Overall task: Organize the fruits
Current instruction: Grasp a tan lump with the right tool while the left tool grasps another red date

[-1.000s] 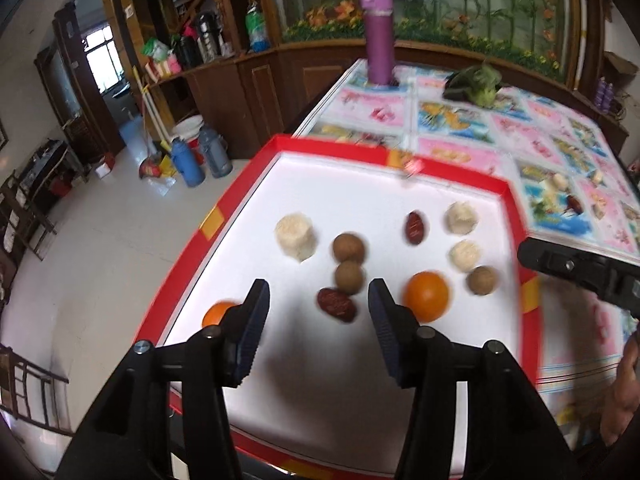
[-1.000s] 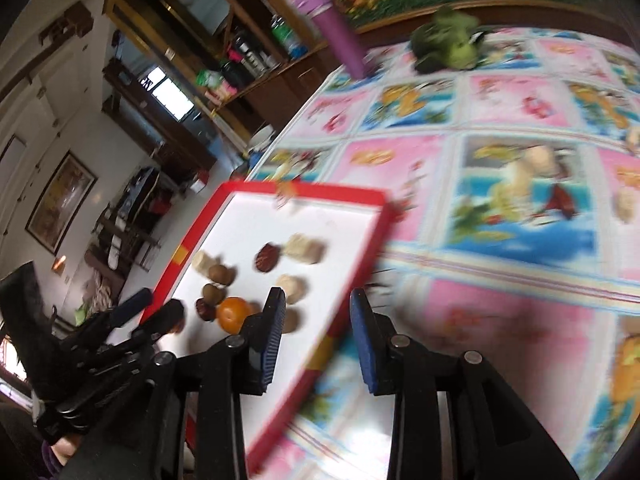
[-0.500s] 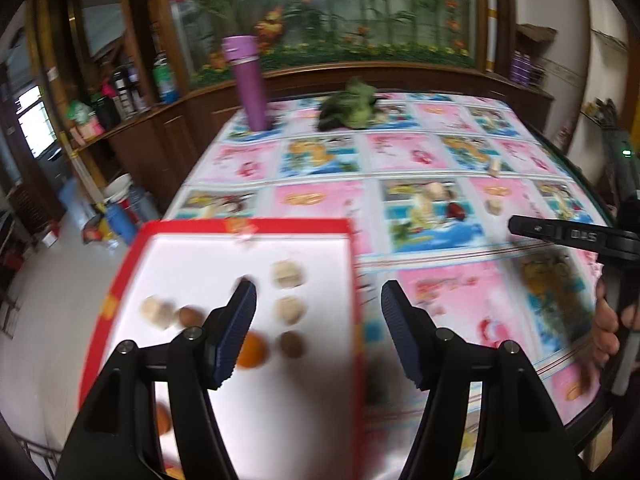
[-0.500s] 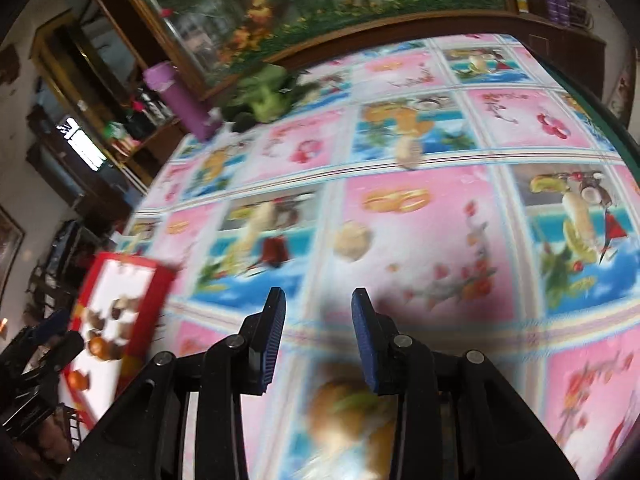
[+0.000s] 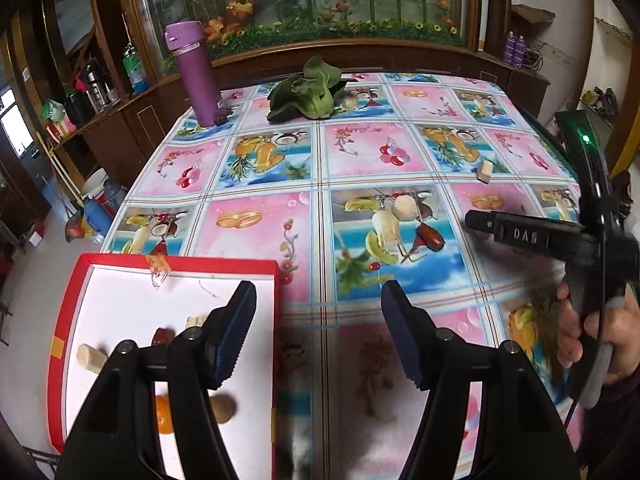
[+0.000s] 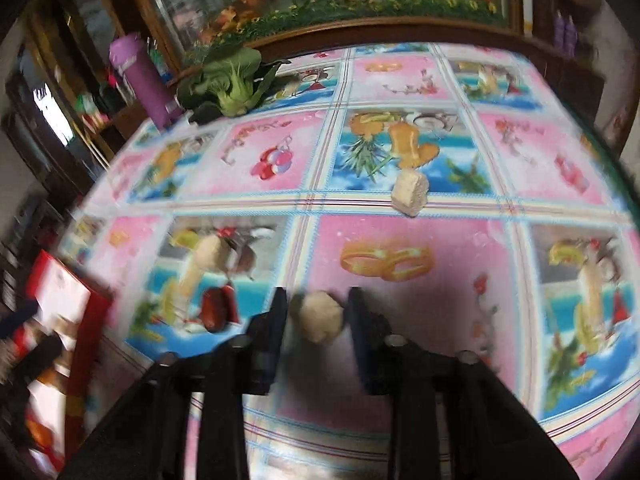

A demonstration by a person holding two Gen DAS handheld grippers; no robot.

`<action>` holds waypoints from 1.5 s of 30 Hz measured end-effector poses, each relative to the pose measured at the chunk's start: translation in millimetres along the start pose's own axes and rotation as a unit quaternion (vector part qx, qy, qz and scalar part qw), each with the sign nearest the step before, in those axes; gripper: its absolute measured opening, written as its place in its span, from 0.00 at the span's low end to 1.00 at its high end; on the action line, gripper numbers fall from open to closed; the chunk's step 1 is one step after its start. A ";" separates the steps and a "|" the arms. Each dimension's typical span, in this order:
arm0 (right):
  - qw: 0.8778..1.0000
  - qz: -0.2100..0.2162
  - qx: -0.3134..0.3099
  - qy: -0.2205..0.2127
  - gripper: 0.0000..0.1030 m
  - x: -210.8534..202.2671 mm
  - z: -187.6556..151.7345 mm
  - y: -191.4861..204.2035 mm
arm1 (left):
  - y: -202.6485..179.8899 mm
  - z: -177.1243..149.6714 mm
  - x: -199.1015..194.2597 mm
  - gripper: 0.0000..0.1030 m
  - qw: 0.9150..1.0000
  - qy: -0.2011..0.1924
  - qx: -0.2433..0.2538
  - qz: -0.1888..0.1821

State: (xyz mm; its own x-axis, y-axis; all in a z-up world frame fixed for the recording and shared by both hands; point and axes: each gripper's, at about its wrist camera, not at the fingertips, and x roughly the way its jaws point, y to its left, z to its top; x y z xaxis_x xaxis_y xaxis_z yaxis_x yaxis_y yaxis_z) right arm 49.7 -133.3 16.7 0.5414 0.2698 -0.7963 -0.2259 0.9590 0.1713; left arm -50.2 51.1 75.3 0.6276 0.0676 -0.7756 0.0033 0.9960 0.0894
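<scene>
My right gripper (image 6: pixel 318 320) points down at the flowered tablecloth, its jaws closing around a pale round fruit piece (image 6: pixel 318 316) that lies between them; a thin gap still shows on each side. A red date (image 6: pixel 214 306), a pale chunk (image 6: pixel 208 254) and a pale cube (image 6: pixel 408 192) lie loose nearby. My left gripper (image 5: pixel 318 336) hangs open and empty over the tablecloth, just right of the red-rimmed white tray (image 5: pixel 276 320). The tray holds an orange (image 5: pixel 164 420), a brown longan (image 5: pixel 224 408), a date (image 5: pixel 162 336) and pale pieces (image 5: pixel 92 356), partly hidden by my left finger.
A purple bottle (image 5: pixel 196 76) and a green leafy vegetable (image 5: pixel 308 92) stand at the table's far side. A hand (image 5: pixel 592 332) holds the right gripper (image 5: pixel 520 236) at the right edge. Wooden cabinets line the back; the floor drops away left of the tray.
My left gripper swung right, off the tray and over the tablecloth, and its jaws widened. My right gripper crossed the table, came down over the pale piece, and its jaws narrowed.
</scene>
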 end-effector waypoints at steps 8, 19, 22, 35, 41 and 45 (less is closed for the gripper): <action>0.997 0.032 0.073 0.001 0.23 -12.0 6.0 -40.8 | -29.1 20.2 28.3 0.64 1.000 0.013 -0.002 -0.001; 0.987 0.079 0.140 -0.004 0.23 -23.9 10.3 -61.8 | -82.9 31.2 77.1 0.64 0.999 0.033 0.000 -0.026; 0.987 0.081 0.140 -0.002 0.23 -23.5 10.3 -60.0 | -83.1 32.2 86.6 0.64 0.999 0.031 -0.007 -0.027; 0.986 0.086 0.143 0.001 0.23 -20.0 10.3 -58.1 | -83.2 29.8 97.8 0.21 0.998 0.027 -0.013 -0.053; 0.985 0.103 0.135 -0.008 0.23 -24.1 10.0 -54.4 | -82.0 26.7 82.4 0.21 0.998 0.015 -0.008 -0.059; 0.982 0.140 0.121 -0.033 0.23 -35.0 10.2 -46.2 | -81.9 25.5 46.3 0.21 0.999 -0.025 0.003 -0.046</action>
State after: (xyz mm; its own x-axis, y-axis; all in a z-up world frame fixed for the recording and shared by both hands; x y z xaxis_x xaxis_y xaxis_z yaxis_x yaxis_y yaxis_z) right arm 49.4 -186.1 42.6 0.5379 0.5237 -0.6606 -0.1780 0.8366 0.5182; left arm -1.5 -28.8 48.0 0.6624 -0.0276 -0.7487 0.0674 0.9975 0.0229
